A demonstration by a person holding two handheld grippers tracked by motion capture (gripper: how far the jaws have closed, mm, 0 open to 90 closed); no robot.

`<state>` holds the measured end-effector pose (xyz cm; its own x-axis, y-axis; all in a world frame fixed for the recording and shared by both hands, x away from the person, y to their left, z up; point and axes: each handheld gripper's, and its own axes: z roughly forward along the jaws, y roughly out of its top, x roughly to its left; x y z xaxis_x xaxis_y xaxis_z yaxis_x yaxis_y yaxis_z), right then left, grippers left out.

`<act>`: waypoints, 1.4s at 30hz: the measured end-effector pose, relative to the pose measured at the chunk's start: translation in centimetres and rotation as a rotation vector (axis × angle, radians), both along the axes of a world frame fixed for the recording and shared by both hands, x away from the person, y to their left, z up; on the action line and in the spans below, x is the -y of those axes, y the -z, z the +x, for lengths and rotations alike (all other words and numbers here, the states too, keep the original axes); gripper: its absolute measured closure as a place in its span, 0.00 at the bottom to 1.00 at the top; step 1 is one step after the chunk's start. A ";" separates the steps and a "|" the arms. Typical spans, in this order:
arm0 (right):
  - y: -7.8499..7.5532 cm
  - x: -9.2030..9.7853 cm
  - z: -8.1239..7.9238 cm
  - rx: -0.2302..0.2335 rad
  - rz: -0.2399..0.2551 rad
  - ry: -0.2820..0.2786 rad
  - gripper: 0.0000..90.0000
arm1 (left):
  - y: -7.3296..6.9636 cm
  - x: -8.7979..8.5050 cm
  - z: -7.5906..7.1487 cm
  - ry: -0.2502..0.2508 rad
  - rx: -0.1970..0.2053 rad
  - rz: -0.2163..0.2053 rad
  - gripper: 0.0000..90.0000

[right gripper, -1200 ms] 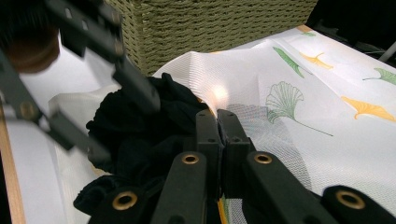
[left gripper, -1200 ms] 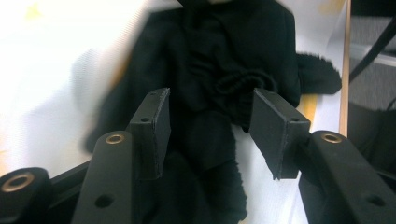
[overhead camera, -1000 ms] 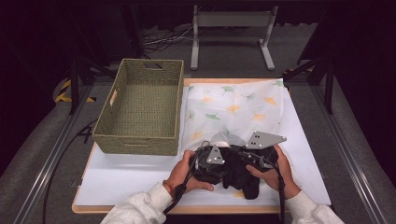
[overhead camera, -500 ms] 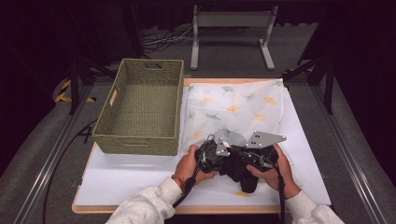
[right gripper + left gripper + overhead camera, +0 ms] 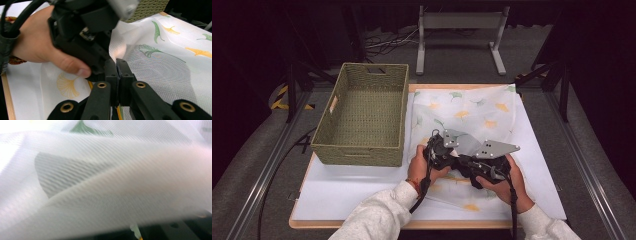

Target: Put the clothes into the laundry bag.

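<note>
Sheer white cloth printed with ginkgo leaves (image 5: 472,112), spread over the white board (image 5: 337,192) and gathered at its near edge, where both grippers meet; the fabric rises from the board in a soft fold just ahead of the two tools.

Right gripper (image 5: 116,65): jaws pressed together with a thin edge of the cloth pinched between the pads; the fabric runs away from the pads to the right and beyond, green and yellow leaves showing through its weave; in the high view this gripper (image 5: 472,165) sits under its grey three-cornered plate, held by the right hand (image 5: 504,180).

Left gripper (image 5: 439,150): just beside the right one and touching it, held by the left hand (image 5: 419,167); its jaws have just been closing, with the cloth between them; in its own view the cloth (image 5: 105,182) lies draped close across the lens, a green leaf at the top edge, so the pads cannot be seen, and whether they press on the fabric cannot be told; in the right gripper view its black body (image 5: 82,32) stands directly behind the closed right jaws.

Woven basket (image 5: 364,120): to the left of the left gripper, near it, standing on the same board beside the cloth.
</note>
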<state>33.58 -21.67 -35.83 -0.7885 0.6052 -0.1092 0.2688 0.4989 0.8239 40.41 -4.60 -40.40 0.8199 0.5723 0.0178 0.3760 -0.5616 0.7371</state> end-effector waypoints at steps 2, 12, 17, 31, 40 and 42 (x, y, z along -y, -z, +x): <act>0.0 0.0 0.0 0.005 -0.005 0.003 0.99 | 0.0 0.2 0.2 -0.004 -0.011 -0.008 0.85; 0.1 0.3 0.1 -0.001 -0.007 0.010 0.99 | -0.2 -2.1 -1.9 0.098 0.012 0.009 0.62; 0.1 0.3 0.1 0.005 -0.009 0.015 0.99 | -0.8 -4.3 -3.0 0.133 0.041 -0.006 0.52; -0.3 0.2 0.0 0.009 0.003 0.004 0.99 | 1.4 -4.6 -1.9 0.137 0.032 0.164 0.85; -0.3 0.5 0.0 0.007 0.004 0.006 0.99 | 2.2 -2.1 -0.7 0.130 0.079 0.207 0.96; -0.1 0.5 0.1 0.002 0.002 0.010 0.99 | 2.1 -2.0 -0.6 0.127 0.079 0.205 0.96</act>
<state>33.67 -22.19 -35.73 -0.7823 0.6131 -0.1098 0.2719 0.4947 0.8254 39.80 -2.64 -42.52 0.8764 0.4426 0.1897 0.2386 -0.7413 0.6274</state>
